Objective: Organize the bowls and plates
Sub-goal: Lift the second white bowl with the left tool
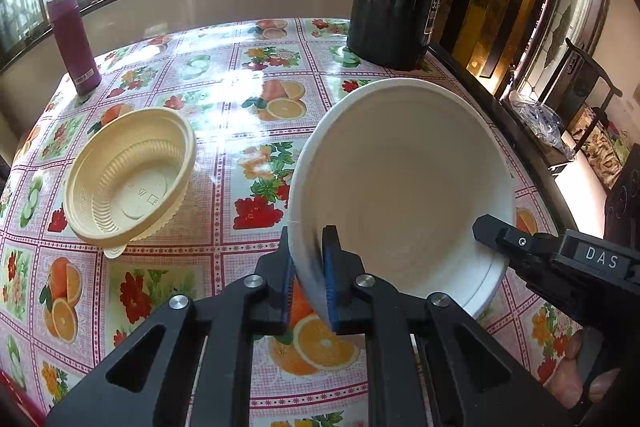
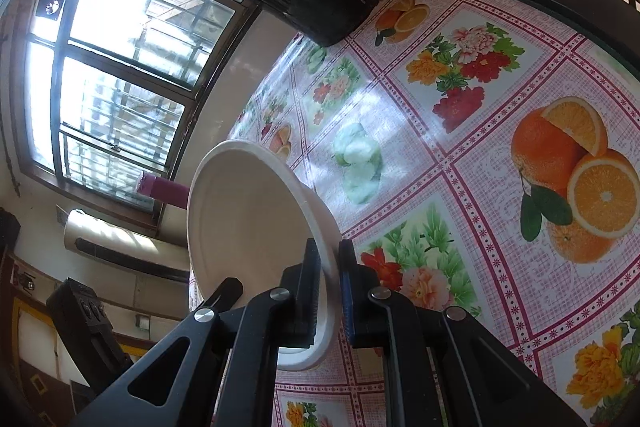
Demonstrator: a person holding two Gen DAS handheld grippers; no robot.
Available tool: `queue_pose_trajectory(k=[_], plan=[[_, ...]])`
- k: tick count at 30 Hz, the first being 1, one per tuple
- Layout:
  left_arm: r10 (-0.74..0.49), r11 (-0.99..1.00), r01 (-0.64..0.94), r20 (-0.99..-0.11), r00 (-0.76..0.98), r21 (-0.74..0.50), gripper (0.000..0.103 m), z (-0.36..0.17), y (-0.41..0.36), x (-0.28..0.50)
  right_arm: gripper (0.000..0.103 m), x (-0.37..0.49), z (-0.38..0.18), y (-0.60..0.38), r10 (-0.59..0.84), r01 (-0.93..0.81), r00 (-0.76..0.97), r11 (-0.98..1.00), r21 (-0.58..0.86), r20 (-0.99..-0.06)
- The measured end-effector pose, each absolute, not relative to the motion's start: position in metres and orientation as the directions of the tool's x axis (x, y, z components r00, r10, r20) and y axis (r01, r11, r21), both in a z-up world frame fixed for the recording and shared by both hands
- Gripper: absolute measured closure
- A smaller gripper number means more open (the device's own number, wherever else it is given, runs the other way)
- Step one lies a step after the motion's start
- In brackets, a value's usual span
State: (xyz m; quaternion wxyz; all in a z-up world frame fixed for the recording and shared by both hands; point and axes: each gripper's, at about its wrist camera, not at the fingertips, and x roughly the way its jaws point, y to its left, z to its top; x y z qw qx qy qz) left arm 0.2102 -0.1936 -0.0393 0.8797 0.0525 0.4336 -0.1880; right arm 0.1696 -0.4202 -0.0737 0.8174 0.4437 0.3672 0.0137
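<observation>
Both jaws clamp our white bowl's (image 1: 400, 187) rim, left gripper (image 1: 310, 279) and right gripper (image 2: 329, 283) on separate spots; uneven pulling could crack it or tip it onto the desk (image 1: 224, 107).

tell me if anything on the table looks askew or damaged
The yellow bowl sits tilted, one edge raised off the tablecloth. The white bowl is tipped because both grippers hold its rim. No spills or breakage show.
</observation>
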Motion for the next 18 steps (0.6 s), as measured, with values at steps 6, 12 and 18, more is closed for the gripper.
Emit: queue_pose_trajectory(k=[6,12,18], plan=[[-0.279,0.935,0.345,-0.775,0.567,-0.085,0.092,-0.039,-0.169,0.192,0.093,0.156,-0.076,-0.400,0.377,0.268,0.722,0.621,0.737,-0.580],[-0.272,0.943,0.321,-0.766,0.582,-0.090,0.092,-0.037,-0.147,0.173,0.094,0.140,-0.075,-0.378,0.397,0.227,0.726,0.633,0.740,-0.562],[-0.260,0.949,0.304,-0.750,0.609,-0.082,0.092,-0.032,-0.125,0.154,0.094,0.121,-0.073,-0.353,0.417,0.177,0.735,0.643,0.745,-0.534]])
